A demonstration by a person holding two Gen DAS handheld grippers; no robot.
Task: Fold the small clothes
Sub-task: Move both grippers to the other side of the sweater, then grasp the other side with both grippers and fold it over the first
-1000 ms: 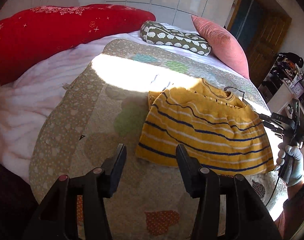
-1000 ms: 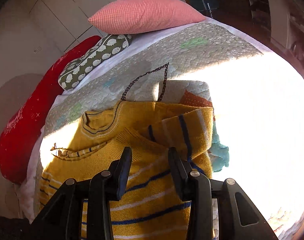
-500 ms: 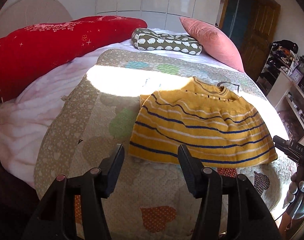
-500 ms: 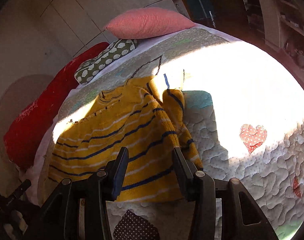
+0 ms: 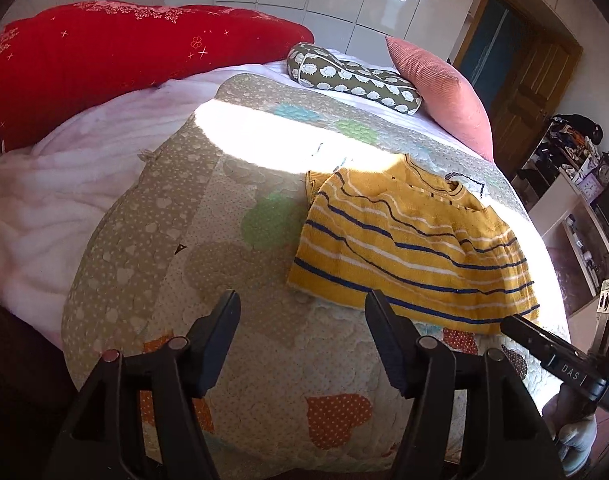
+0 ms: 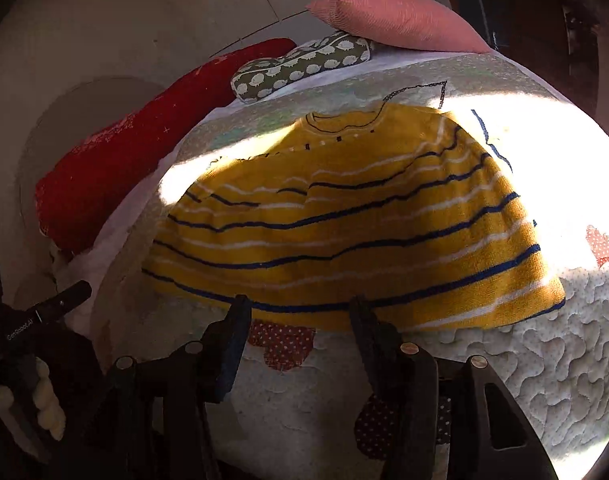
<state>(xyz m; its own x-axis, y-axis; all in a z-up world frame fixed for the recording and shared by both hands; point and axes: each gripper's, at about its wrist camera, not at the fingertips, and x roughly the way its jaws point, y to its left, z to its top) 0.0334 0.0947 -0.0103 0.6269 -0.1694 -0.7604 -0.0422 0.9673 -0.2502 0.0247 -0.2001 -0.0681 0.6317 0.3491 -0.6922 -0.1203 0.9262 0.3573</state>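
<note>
A small yellow sweater with blue and white stripes (image 5: 412, 240) lies flat on the patchwork quilt (image 5: 184, 220), both sleeves folded in, collar at the far side. It also shows in the right wrist view (image 6: 344, 216). My left gripper (image 5: 300, 304) is open and empty, above the quilt just left of the sweater's near hem corner. My right gripper (image 6: 300, 308) is open and empty, at the middle of the near hem. The right gripper's finger (image 5: 544, 348) shows in the left wrist view by the hem's right corner.
A red bolster (image 5: 124, 64), a green patterned cushion (image 5: 352, 80) and a pink pillow (image 5: 444, 88) lie at the bed's far end. A pink blanket (image 5: 44, 200) lies left of the quilt. Shelves and a door (image 5: 524, 92) stand to the right. The quilt's edge (image 6: 544, 380) is near me.
Both grippers have pulled back toward the near edge of the bed. The right gripper has let the right sleeve lie folded on the sweater and moved to the hem.
</note>
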